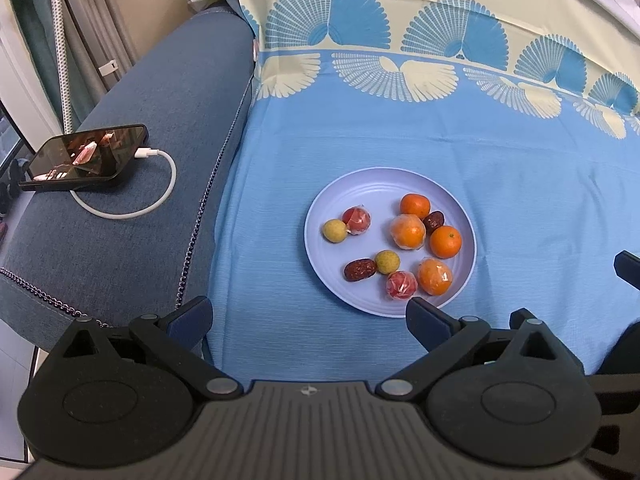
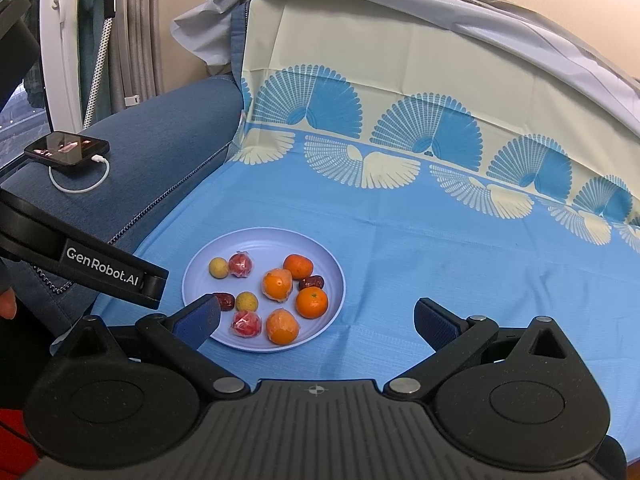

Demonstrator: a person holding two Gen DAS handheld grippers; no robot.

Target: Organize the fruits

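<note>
A pale lilac plate (image 1: pixel 360 188) (image 2: pixel 256 240) lies on the blue cloth and holds several small fruits: oranges (image 1: pixel 445 241) (image 2: pixel 311 302), some in clear wrap (image 1: pixel 408 231) (image 2: pixel 277 284), wrapped red fruits (image 1: pixel 356 220) (image 2: pixel 240 265), yellow-green round fruits (image 1: pixel 334 230) (image 2: pixel 219 268) and dark red dates (image 1: pixel 360 269) (image 2: pixel 312 282). My left gripper (image 1: pixel 308 320) is open and empty, just short of the plate's near edge. My right gripper (image 2: pixel 316 320) is open and empty, near the plate's right front edge. The left gripper's body (image 2: pixel 100 272) shows at the left of the right wrist view.
A phone (image 1: pixel 84 158) (image 2: pixel 66 148) with a white charging cable (image 1: pixel 132 208) lies on the blue sofa arm (image 1: pixel 160 120) at the left. The patterned cloth (image 1: pixel 440 140) covers the seat and runs up the backrest (image 2: pixel 400 80). Curtains and a window frame stand far left.
</note>
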